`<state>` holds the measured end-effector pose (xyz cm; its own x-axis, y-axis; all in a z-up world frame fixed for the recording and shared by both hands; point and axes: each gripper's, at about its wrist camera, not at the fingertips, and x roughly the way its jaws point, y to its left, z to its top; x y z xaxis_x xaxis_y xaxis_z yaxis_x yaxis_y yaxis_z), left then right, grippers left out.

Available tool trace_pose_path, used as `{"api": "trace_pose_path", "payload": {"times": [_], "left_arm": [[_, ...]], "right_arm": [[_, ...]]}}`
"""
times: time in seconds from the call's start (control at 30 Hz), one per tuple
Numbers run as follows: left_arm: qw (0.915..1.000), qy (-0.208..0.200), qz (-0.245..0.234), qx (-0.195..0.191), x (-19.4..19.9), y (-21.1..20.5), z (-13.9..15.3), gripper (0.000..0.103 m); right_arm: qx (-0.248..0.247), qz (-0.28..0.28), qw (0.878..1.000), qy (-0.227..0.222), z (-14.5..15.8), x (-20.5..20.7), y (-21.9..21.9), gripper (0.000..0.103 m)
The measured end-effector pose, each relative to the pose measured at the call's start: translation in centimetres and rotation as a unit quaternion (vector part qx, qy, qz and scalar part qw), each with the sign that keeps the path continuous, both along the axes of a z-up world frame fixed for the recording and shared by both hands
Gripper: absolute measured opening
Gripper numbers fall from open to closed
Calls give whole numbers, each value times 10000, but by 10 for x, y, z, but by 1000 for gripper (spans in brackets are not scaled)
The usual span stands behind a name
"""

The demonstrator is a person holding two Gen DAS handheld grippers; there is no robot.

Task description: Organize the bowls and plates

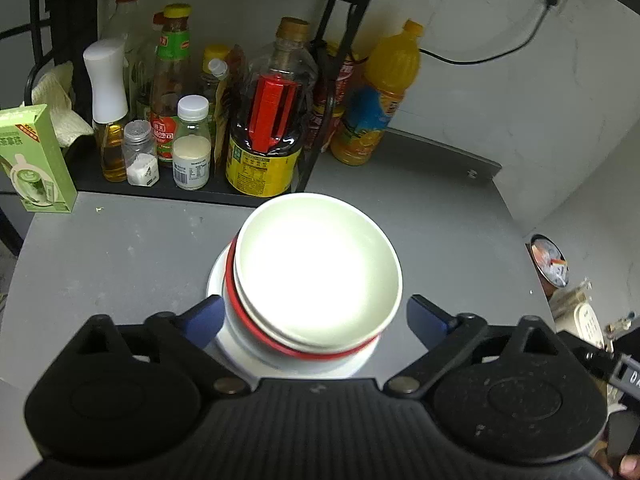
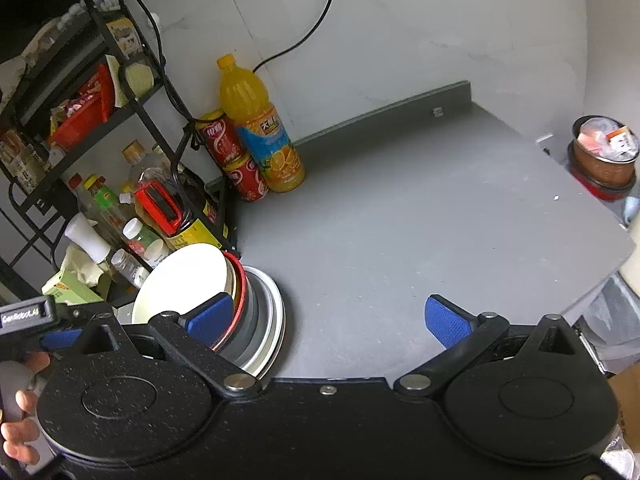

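A white bowl [image 1: 316, 268] sits slightly askew at the top of a stack, nested in a red-rimmed bowl [image 1: 320, 354] that rests on white plates [image 1: 218, 276] on the grey table [image 1: 120, 248]. My left gripper [image 1: 316, 316] is open, with its blue fingertips on either side of the stack's near part and nothing clamped. In the right wrist view the same white bowl [image 2: 188, 280], red-rimmed bowl [image 2: 240, 292] and plates [image 2: 268, 320] stand at the left. My right gripper [image 2: 330, 318] is open over bare table, and its left fingertip overlaps the stack in the image.
A black rack [image 1: 316, 132] full of sauce bottles stands right behind the stack. An orange juice bottle [image 2: 260, 128] and red cans [image 2: 232, 160] are by the wall, and a green carton [image 1: 36, 160] is at the left. A bin [image 2: 604, 156] sits beyond the table's right edge.
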<state>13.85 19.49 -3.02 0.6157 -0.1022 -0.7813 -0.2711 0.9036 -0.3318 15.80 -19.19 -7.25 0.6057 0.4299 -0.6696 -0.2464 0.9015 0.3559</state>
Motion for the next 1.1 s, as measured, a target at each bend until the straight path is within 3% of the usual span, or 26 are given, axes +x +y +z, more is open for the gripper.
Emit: {"api": "trace_pose_path", "payload": {"times": [0.6,1.1], "left_arm": [[9962,-467,-609,419,-96,-17,24,102],[9898,-698,-951,796,-161,-31,24,102]], "right_arm": [[-504,-525,9958,-558,30,-104,1,103],[-579,-406,9945,-773,28,-161,-1,103]]}}
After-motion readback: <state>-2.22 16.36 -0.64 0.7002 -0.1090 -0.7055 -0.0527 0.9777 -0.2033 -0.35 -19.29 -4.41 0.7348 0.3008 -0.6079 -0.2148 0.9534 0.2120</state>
